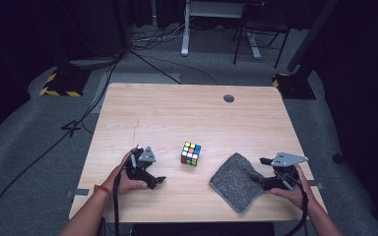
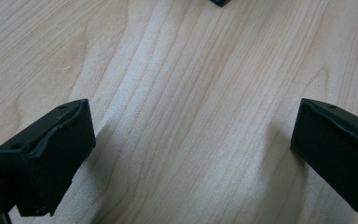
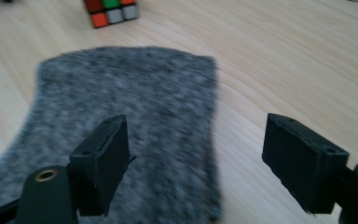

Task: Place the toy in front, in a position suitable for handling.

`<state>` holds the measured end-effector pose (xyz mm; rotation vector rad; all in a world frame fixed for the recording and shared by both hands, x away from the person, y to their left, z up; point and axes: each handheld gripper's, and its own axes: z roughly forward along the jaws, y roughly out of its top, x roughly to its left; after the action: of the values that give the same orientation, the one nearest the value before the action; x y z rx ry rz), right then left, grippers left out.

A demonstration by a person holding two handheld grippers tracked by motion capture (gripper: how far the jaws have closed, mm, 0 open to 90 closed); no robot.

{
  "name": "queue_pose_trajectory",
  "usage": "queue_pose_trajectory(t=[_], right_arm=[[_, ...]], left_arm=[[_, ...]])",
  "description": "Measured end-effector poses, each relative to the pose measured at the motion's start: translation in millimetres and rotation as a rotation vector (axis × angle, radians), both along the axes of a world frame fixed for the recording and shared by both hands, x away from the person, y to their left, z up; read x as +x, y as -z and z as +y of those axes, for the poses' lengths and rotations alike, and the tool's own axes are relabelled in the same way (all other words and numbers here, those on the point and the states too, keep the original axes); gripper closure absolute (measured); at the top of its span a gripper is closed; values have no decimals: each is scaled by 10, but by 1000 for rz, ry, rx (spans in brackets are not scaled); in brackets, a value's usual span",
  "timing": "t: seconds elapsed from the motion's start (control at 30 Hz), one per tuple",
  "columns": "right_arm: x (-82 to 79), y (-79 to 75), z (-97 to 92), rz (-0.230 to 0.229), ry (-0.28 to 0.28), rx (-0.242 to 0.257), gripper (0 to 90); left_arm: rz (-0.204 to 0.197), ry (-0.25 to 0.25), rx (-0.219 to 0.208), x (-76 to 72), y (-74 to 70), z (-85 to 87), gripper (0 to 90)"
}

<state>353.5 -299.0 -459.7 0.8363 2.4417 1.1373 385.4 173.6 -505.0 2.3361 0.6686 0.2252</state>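
Right hand-held gripper [image 3: 193, 163] hovers spread over the grey cloth's [image 1: 235, 181] edge near the bench [image 1: 177, 108] front, pinching nothing; left hand-held gripper [image 1: 158, 181] spread too. Next, probably: lower and close on that edge.

Wooden table [image 1: 187, 110] bears puzzle cube [image 1: 190, 153], grey cloth [image 1: 236, 181].

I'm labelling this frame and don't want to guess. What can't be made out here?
- Multicoloured puzzle cube: its far and underside faces are hidden in the high view; the top edge cuts it off in the right gripper view.
- Grey felt cloth: blurred in the right gripper view, so its texture is unclear; its right edge lies under the right gripper.
- Left gripper: the hand covers its body.
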Motion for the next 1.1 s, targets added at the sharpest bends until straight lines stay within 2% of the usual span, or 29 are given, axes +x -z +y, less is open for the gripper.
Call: queue_pose_trajectory(t=[0.03, 0.07, 0.13, 0.23, 0.27, 0.33, 0.4, 0.43, 0.47, 0.5, 0.67, 0.77, 0.8, 0.83, 0.9, 1.1], right_arm=[[-26, 9, 117, 2, -33, -18, 243], [-26, 9, 117, 2, -33, -18, 243], [-64, 20, 260, 6, -82, -14, 253], [-101, 59, 393, 25, -127, -8, 259], [-101, 59, 393, 25, -127, -8, 259], [-97, 145, 492, 38, -148, -51, 260], [-76, 215, 529, 45, -140, -93, 263], [-76, 215, 529, 45, -140, -93, 263], [-61, 248, 538, 47, -129, -120, 258], [-27, 303, 528, 74, -122, -117, 245], [44, 339, 459, 106, -123, -91, 254], [66, 338, 389, 101, -125, -78, 362], [66, 338, 389, 101, -125, -78, 362], [80, 333, 362, 103, -121, -74, 421], [101, 323, 341, 105, -119, -77, 470], [132, 325, 286, 110, -125, -65, 491]], left_arm=[[0, -1, 0, -1, 0, -2, 0], [-1, -2, 2, -2, -1, -3, 0], [0, -6, 3, -7, -2, -9, 1], [1, -7, 2, -9, -2, -12, 1], [0, -8, 2, -9, -2, -14, 1], [0, -16, 1, -13, -1, -29, 1], [-1, -22, 2, -18, -2, -45, 1], [-1, -22, 2, -18, -2, -45, 0], [0, -27, 1, -20, -1, -56, 0], [-1, -32, 6, -21, -4, -85, 0], [0, -46, 2, -27, -3, -177, 0], [0, -43, 6, -19, -5, -302, 0], [0, -43, 6, -19, -5, -302, 0], [0, -48, 6, 0, -6, -384, 1], [-3, -44, 2, 22, -4, -495, 2], [1, -42, 4, 87, -8, -824, 2]])
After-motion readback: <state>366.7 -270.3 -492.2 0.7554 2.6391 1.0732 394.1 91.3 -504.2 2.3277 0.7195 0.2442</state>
